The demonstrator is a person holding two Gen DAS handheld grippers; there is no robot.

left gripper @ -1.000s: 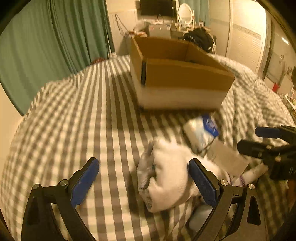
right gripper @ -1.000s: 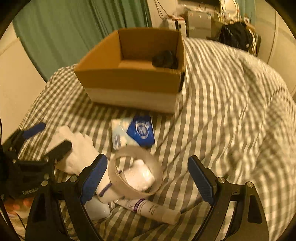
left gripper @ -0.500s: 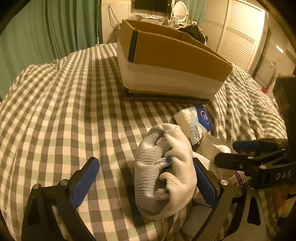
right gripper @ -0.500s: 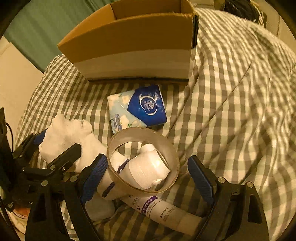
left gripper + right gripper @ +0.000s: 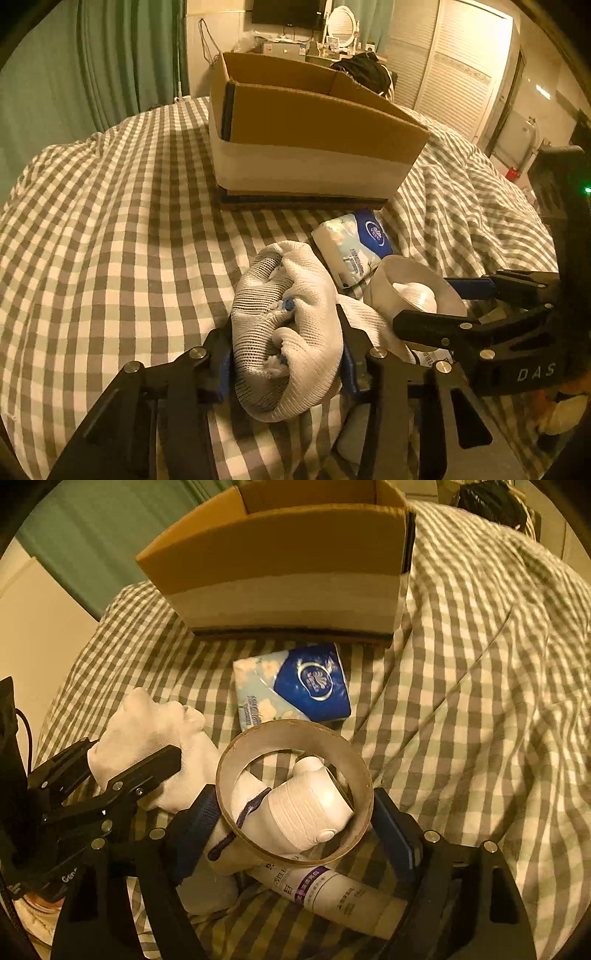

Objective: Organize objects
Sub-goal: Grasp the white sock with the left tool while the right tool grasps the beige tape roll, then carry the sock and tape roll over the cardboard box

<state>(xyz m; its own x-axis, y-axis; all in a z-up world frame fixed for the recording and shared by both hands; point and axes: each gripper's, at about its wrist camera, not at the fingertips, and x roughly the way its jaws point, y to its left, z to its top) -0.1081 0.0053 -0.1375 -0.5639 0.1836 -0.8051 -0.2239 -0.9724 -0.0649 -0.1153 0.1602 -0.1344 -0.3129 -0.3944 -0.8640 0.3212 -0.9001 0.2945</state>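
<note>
The left gripper point(image 5: 284, 363) is clamped on a balled white knit glove point(image 5: 286, 332), which is pressed between both blue pads; its jaws have just been closing, with the glove between them. In the right wrist view the same gripper point(image 5: 110, 753) is seen at the left, with the glove point(image 5: 144, 734) bulging out ahead of its fingers.

The right gripper point(image 5: 295, 823) has also just been closing its jaws. A tape ring point(image 5: 295, 794) stands between them, and both pads appear to be laid against its outer wall, so the ring is taken as gripped. Inside the ring a white bottle point(image 5: 306, 812) is seen, and a white tube with purple print point(image 5: 332, 897) lies under the ring's near edge.

Just beyond the ring, a blue and white tissue pack point(image 5: 291, 685) is laid flat on the checked bedspread point(image 5: 480, 701). A cardboard box point(image 5: 291, 572), open at the top, is set further out on the bed, its near wall close behind the tissue pack. Green curtains point(image 5: 92, 74) are seen past the bed's far left edge, and louvred doors point(image 5: 461, 74) past its far right.
</note>
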